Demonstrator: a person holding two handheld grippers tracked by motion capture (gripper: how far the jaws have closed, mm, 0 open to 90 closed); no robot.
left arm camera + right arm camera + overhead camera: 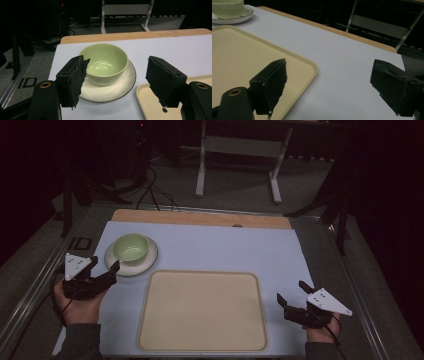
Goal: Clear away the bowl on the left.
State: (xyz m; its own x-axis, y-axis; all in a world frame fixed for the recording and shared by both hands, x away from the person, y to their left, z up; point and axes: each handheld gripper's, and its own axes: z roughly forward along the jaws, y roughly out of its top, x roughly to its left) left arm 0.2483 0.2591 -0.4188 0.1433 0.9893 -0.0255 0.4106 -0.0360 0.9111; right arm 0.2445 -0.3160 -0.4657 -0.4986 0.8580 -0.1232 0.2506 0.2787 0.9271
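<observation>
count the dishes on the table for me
2: a green bowl sitting on a white saucer, both at the table's far left, beside the beige tray. Nothing appears hidden.

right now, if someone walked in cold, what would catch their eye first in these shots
Probably the pale green bowl sitting on a white saucer at the far left of the light blue mat, the one spot of colour. Next, the big cream tray, bare, in the middle near the person. The left gripper points at the bowl with jaws open, and the right gripper waits open beside the tray's right edge.
</observation>
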